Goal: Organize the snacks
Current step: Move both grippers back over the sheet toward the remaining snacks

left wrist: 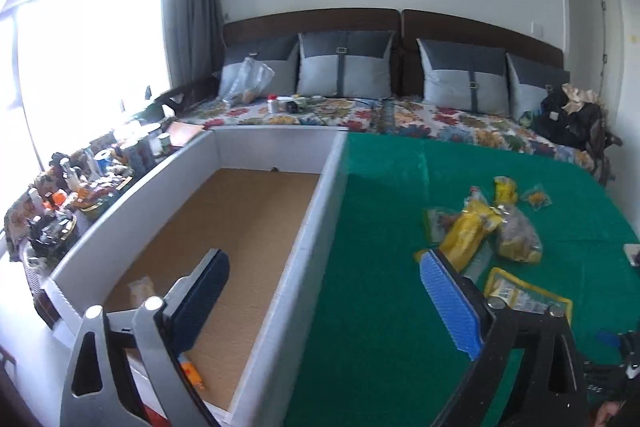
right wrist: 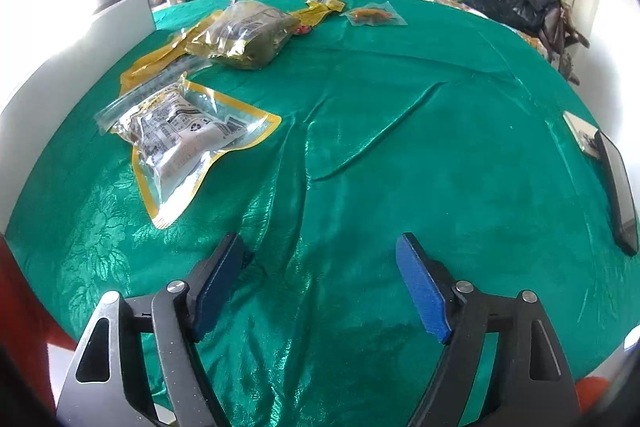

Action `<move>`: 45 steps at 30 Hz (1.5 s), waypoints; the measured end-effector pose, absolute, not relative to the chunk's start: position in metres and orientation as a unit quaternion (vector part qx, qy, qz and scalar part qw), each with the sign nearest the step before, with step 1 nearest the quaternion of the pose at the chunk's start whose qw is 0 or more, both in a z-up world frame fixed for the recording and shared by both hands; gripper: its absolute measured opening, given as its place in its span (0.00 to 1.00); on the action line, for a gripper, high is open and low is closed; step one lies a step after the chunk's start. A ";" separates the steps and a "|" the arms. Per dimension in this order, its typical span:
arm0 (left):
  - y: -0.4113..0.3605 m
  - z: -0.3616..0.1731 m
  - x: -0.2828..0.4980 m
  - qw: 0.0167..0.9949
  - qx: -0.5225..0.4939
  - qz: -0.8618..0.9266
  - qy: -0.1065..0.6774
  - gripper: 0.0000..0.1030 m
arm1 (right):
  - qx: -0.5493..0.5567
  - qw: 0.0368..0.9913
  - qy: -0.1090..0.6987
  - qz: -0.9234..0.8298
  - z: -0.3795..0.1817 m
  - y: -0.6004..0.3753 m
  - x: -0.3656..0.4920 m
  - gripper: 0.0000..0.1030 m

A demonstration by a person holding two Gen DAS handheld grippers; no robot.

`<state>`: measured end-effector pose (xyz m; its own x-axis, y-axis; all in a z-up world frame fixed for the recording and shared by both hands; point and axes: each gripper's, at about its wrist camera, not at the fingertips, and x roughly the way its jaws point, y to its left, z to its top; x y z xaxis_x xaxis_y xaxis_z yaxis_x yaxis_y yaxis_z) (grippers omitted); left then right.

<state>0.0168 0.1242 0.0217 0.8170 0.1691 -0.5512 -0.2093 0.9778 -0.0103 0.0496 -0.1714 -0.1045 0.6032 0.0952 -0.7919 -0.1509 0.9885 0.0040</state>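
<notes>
Several snack packets lie in a loose pile (left wrist: 488, 227) on the green cloth (left wrist: 380, 267). A white box with a brown floor (left wrist: 240, 227) stands to the left, holding a small clear packet (left wrist: 140, 289) and an orange-marked item (left wrist: 190, 373) near its front. My left gripper (left wrist: 324, 267) is open and empty, straddling the box's right wall. In the right wrist view, a clear yellow-edged pouch (right wrist: 180, 135), a bulky olive bag (right wrist: 244, 35) and a small orange packet (right wrist: 374, 15) lie ahead. My right gripper (right wrist: 320, 251) is open and empty, low over the cloth.
A bed with grey pillows (left wrist: 344, 67) and a floral cover runs along the back. A cluttered side shelf (left wrist: 80, 187) sits left of the box. Dark clothes (right wrist: 520, 7) are heaped at the back right. A dark flat device (right wrist: 618, 191) lies at the cloth's right edge.
</notes>
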 end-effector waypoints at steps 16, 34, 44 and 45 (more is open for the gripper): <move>0.084 -0.133 0.049 0.882 -0.028 0.027 0.470 0.99 | -0.040 0.897 0.433 0.082 -0.106 -0.171 0.045 0.89; 0.086 -0.133 0.057 0.895 -0.008 0.002 0.446 1.00 | -0.243 0.791 0.481 0.292 -0.056 -0.043 0.156 0.88; 0.086 -0.133 0.057 0.894 -0.007 0.000 0.448 1.00 | -0.239 0.716 0.565 0.334 -0.087 -0.026 0.167 0.88; 0.085 -0.133 0.058 0.894 -0.008 0.001 0.447 1.00 | -0.250 0.712 0.564 0.336 -0.087 -0.024 0.163 0.88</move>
